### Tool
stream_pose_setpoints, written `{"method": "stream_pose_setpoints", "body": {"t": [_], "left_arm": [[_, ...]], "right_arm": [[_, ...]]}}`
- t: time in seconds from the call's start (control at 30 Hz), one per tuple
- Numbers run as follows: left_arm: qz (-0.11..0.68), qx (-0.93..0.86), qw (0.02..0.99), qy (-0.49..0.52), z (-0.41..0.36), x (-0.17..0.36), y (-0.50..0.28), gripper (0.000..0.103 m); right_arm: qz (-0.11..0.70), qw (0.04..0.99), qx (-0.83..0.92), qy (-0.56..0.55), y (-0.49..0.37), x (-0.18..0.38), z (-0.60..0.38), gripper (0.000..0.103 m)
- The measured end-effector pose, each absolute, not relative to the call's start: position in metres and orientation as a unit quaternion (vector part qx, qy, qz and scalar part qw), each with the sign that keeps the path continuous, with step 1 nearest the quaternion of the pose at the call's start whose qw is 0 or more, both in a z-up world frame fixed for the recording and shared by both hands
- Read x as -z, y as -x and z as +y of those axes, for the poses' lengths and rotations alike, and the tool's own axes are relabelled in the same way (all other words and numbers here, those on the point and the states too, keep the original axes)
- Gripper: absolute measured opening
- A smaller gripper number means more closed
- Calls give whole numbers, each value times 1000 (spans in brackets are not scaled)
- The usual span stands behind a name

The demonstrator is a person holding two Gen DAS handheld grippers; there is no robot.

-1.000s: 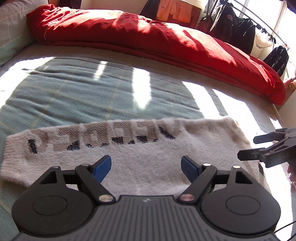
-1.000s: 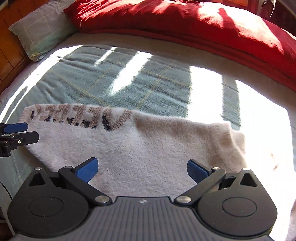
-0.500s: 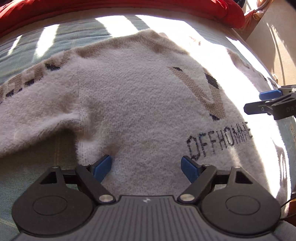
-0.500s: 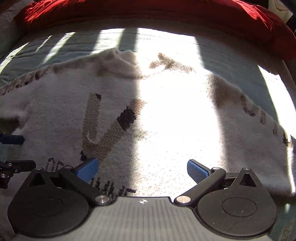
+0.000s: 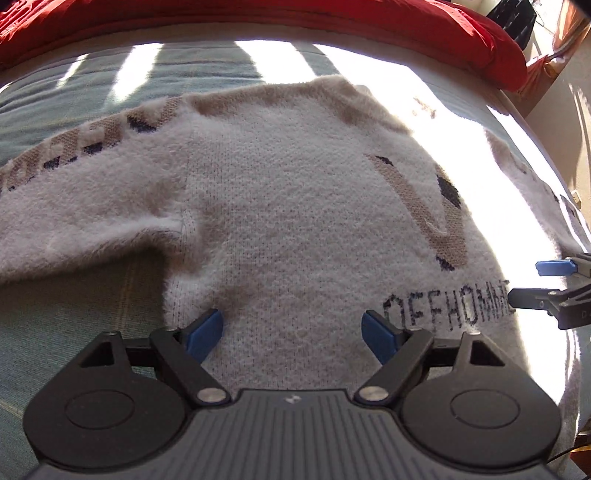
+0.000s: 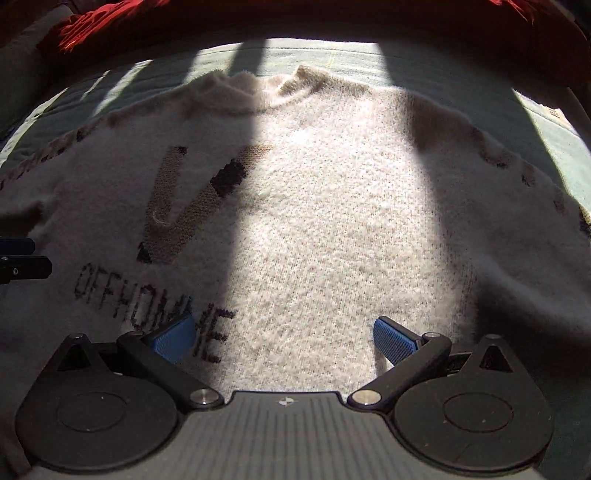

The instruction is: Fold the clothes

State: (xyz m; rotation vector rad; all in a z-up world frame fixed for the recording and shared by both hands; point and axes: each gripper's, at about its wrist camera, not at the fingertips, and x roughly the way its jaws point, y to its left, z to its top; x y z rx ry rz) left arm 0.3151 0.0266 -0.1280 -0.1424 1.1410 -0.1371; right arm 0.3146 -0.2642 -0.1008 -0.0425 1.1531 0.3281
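Note:
A fuzzy white sweater [image 5: 295, 206] lies flat, front up, on the bed, with a tan V and "OFFHOMME" lettering [image 5: 447, 306]. Its sleeve [image 5: 85, 206] stretches to the left. My left gripper [image 5: 293, 330] is open and empty, low over the sweater's lower left part. My right gripper [image 6: 284, 338] is open and empty over the sweater's [image 6: 332, 206] lower middle, by the lettering [image 6: 147, 306]. The right gripper also shows at the right edge of the left wrist view [image 5: 554, 284]. The left gripper's fingers [image 6: 18, 258] show at the left edge of the right wrist view.
A green checked bedspread [image 5: 55, 325] covers the bed under the sweater. A red duvet [image 5: 258, 22] lies bunched along the far side. The bed's right edge and a floor strip [image 5: 561, 110] show at the far right. Strong sunlight stripes cross the sweater.
Both grippers have swung from the sleeve to over the sweater's body, then moved a little closer to it. Both stayed open.

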Motion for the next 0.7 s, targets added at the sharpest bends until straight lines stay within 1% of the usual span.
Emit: {"method": "stream_pose_setpoints", "body": {"t": [0.1,0.17,0.3,0.47,0.7], "left_arm": [[531,78,843,42,21,131,-310,86],[533,88,841,23,19,131,-308,86],[542,95,835,14,17,132,-311,88],[541,97,835,1,10,136,-311,96],[518,77,852,-19,4,130,-291,97]], "right_arm": [[533,833,-145,16,-311,107,-265,103],[526,840,-131,14,-309,110,-262,103],[524,845,-106,26,-310,113,-253,103],[522,848,-89,28,-309,116,-250,103],[533,841,-84,28,-306,110,-251,103]]}}
